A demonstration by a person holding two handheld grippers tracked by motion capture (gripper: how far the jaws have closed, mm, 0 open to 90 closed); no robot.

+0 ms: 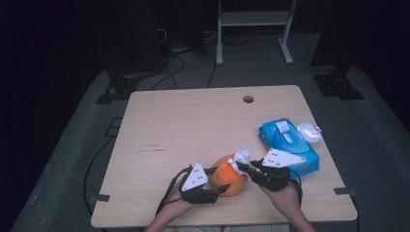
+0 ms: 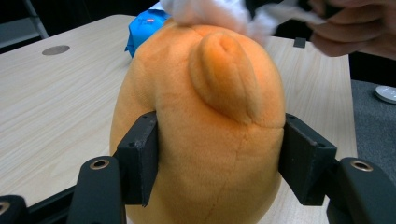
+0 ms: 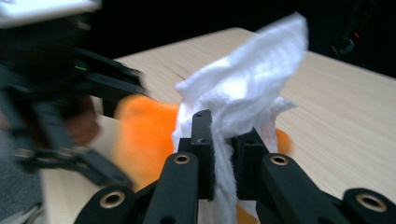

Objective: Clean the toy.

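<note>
An orange plush toy lies near the table's front edge. My left gripper comes at it from the left. In the left gripper view both pads press into the sides of the toy, so the gripper is shut on it. My right gripper reaches in from the right, shut on a crumpled white wipe. The wipe is pinched between its jaws and rests on top of the toy, also seen as white cloth at the toy's crown.
A blue pack of wipes lies at the right of the wooden table, with a small white rounded object beside it. A cable hole sits near the far edge. A metal frame stands on the floor beyond.
</note>
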